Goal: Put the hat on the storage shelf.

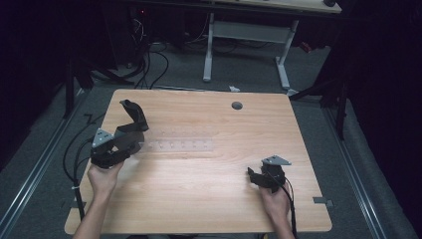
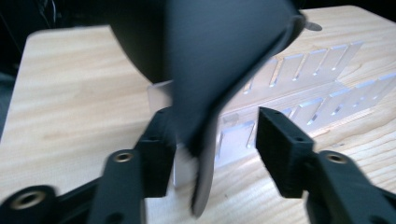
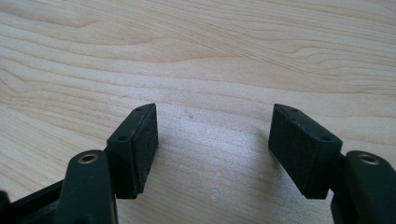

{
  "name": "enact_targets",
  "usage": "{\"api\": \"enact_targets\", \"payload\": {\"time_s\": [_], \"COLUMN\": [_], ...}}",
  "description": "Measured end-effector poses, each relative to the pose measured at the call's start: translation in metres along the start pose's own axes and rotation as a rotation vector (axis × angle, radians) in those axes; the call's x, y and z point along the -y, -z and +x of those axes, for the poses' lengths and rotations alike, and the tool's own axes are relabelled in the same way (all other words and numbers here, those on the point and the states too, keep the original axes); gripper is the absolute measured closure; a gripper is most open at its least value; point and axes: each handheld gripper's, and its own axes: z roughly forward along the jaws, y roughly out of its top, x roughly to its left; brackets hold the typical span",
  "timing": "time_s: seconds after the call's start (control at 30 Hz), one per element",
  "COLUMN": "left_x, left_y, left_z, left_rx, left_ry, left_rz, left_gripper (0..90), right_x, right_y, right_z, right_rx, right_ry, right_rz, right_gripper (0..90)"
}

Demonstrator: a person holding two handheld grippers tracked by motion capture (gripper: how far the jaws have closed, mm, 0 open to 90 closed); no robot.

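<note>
A black, curved piece (image 1: pixel 135 117), matte and smooth, is standing up from the left tool (image 1: pixel 130 142) near the left edge of the counter (image 1: pixel 209 199). In the high view it is showing as a bent arm shape, rising from the tool and ending in a rounded tip that is leaning toward the far left corner. In the left gripper view the same black piece (image 2: pixel 205 70) is looming wide at the top and narrowing to a thin lower edge between the jaws, its outline blurred.

The left tool (image 2: pixel 212 151) is standing about half open. Its left pad (image 2: pixel 156 158) is lying against the black piece, while the right pad (image 2: pixel 280 149) is standing clear of it with a gap between, so the piece is sitting between the jaws without being clamped.

Just behind the piece, a clear plastic rack (image 2: pixel 299 88) is lying flat on the counter, a long strip with rows of narrow slots. Whether anything is sitting in those slots cannot be told. In the high view the rack (image 1: pixel 181 146) is stretching from beside the left tool toward the middle of the counter.

The right tool (image 1: pixel 259 178) is resting at the near right of the counter, well apart from the rack. Its jaws are standing wide apart over bare wood with nothing between the pads (image 3: pixel 140 149).
</note>
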Motion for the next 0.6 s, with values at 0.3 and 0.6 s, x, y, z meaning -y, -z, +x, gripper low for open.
{"api": "enact_targets", "payload": {"time_s": [0.3, 0.6], "left_x": [0.013, 0.072], "left_y": [0.029, 0.039], "left_z": [0.014, 0.024], "left_rx": [-0.031, -0.107], "left_ry": [0.071, 0.015], "left_rz": [0.018, 0.128], "left_gripper": [38.1, 35.6], "right_x": [0.0, 0.0], "right_y": [0.0, 0.0], "right_z": [0.0, 0.0], "right_rx": [0.0, 0.0], "right_ry": [-0.002, -0.001], "right_rz": [0.0, 0.001], "right_gripper": [33.2, 33.2]}}
